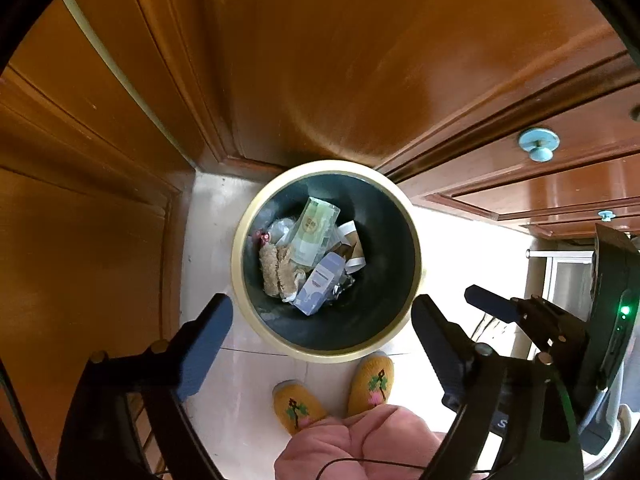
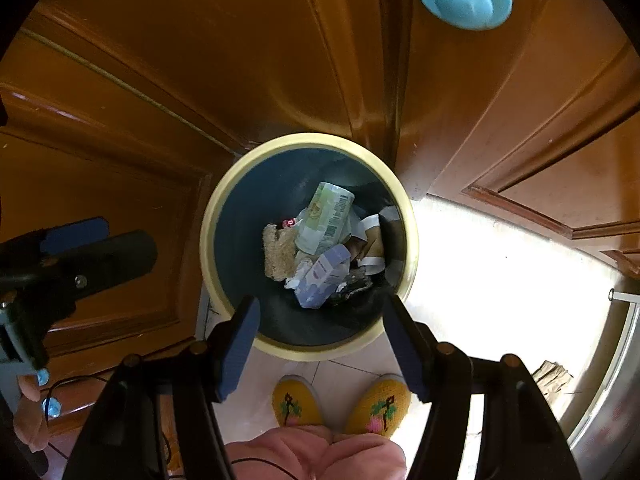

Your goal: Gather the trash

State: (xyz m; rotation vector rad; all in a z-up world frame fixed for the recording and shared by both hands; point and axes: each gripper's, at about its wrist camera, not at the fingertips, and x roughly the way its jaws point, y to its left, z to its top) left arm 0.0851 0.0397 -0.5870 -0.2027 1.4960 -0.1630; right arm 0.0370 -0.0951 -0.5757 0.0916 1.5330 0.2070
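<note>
Here the left hand-held gripper [image 1: 322, 320] hangs with jaws spread wide and empty above the round cream-rimmed dark trash bin [image 1: 256, 204]; the right hand-held gripper [image 2: 320, 320], also apart and empty, hovers at its six o'clock rim. Inside lie a pale green carton [image 1: 314, 230] and lilac box [image 1: 322, 284].

On the pale tiled floor [image 1: 248, 384] stand a cream-rimmed trash bin [image 1: 245, 236] and two yellow slippers [image 1: 370, 384].
</note>
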